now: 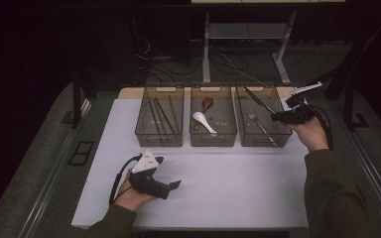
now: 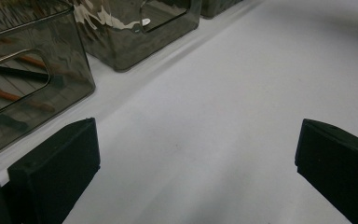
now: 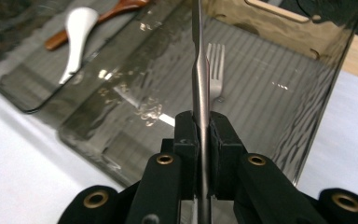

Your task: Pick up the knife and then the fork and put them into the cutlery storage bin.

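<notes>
On the left, near the front edge of the desk [image 1: 218, 188], a hand rests with the left gripper [image 1: 166, 173] in it. Its jaws stand wide open. Nothing is between them, just the bare white top of the desk. The jaws point toward the right and a little away from the person.

Farther back on the desk stand three see-through grey bins in a row. The left bin [image 1: 159, 136] has long thin sticks [image 1: 161, 115] lying in it, some brown and some dark. In the left gripper view this bin is close by, at the far left, and the sticks [image 2: 9, 95] show through its wall.

The middle bin [image 1: 213, 136] holds a white spoon [image 1: 202, 120] and a brown spoon [image 1: 206, 105]. They lie side by side, with the brown one farther back.

The right bin [image 1: 265, 138] has a fork [image 1: 259, 124] lying flat on its floor.

On the far right, the other hand holds the right gripper [image 1: 278, 116] up at the right side of that bin. Its jaws are squeezed tight on a long metal utensil [image 1: 257, 99]. The utensil sticks out from the jaws and slants across the top of the right bin, toward the far left corner. I cannot tell what its far end looks like. In the right gripper view the thin metal utensil [image 3: 199, 88] runs straight up from between the jaws, and the fork [image 3: 216, 70] lies in the bin just behind it.
</notes>
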`<state>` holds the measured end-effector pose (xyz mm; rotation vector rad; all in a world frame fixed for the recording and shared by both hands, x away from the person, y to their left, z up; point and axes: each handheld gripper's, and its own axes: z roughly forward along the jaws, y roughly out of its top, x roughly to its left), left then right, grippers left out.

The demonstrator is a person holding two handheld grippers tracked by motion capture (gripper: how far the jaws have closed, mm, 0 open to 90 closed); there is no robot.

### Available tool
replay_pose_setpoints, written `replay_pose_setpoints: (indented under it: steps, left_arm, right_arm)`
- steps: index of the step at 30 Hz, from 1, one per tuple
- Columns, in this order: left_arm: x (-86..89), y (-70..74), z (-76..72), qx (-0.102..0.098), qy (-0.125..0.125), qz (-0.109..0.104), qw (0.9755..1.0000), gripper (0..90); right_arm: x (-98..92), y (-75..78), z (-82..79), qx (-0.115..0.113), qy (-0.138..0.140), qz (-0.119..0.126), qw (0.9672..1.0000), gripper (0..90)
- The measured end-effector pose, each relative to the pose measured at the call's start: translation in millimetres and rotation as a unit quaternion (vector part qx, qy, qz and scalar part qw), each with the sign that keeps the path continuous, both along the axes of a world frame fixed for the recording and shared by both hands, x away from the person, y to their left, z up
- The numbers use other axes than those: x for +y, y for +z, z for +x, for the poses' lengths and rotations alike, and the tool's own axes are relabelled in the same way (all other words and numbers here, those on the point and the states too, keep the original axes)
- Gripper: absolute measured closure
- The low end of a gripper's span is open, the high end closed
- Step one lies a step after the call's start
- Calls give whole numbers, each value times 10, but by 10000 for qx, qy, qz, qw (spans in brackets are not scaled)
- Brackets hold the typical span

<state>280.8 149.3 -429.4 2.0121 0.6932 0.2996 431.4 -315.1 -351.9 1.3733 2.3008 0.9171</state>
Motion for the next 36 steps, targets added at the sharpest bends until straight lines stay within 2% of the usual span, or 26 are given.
replay_pose_setpoints:
  steps: [7,12,15,22,30,36]
  left_arm:
    - [-14,-12,-2,10,-43,34,10000,0]
    - [-19,-15,-3,23,-69,26,10000,0]
    - [-26,-20,-4,47,-83,59,9999,0]
    - [-51,-41,-8,63,-166,116,9998,0]
    - [-59,-43,-9,80,-199,156,9996,0]
    - [-63,-39,-16,55,-203,136,9997,0]
  right_arm:
    - [24,-107,153,145,-280,-117,9994,832]
    - [67,-233,239,330,-533,-316,9975,831]
    - [98,-300,276,399,-577,-329,9970,831]
    - [164,-410,331,599,-754,-540,9939,831]
    - [185,-456,342,767,-776,-768,9911,828]
    - [196,-477,341,741,-643,-877,9913,798]
